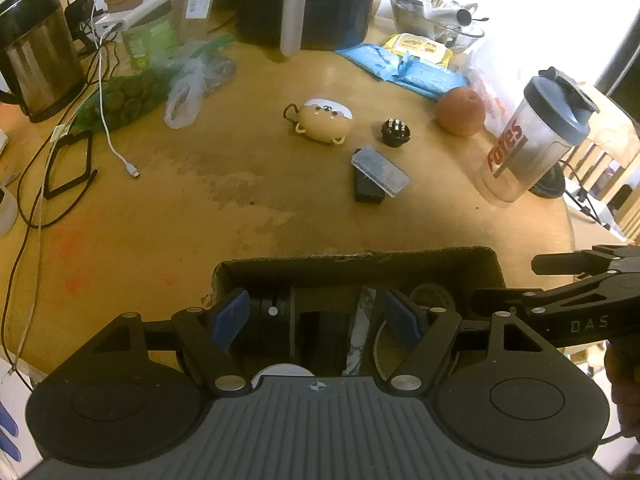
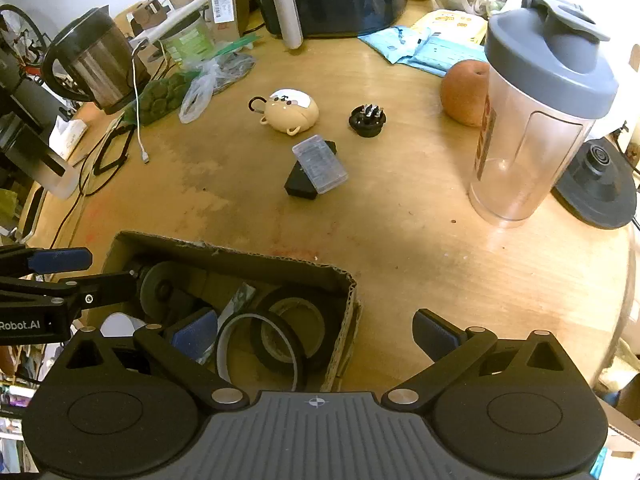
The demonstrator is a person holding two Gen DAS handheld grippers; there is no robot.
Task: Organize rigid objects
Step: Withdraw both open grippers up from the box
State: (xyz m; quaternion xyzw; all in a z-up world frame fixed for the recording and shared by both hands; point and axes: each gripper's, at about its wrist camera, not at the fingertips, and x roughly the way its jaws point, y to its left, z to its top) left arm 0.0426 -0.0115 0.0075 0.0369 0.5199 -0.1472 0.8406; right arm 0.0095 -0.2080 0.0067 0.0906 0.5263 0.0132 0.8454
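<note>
An open cardboard box sits at the table's near edge and holds tape rolls and dark parts. My left gripper is open and empty, hovering over the box. My right gripper is open and empty, straddling the box's right wall. On the table beyond lie a tan cartoon case, a black round plug, and a clear plastic case leaning on a small black box.
A shaker bottle and an orange fruit stand at the right. A kettle, cables, bags and a black air fryer crowd the back and left.
</note>
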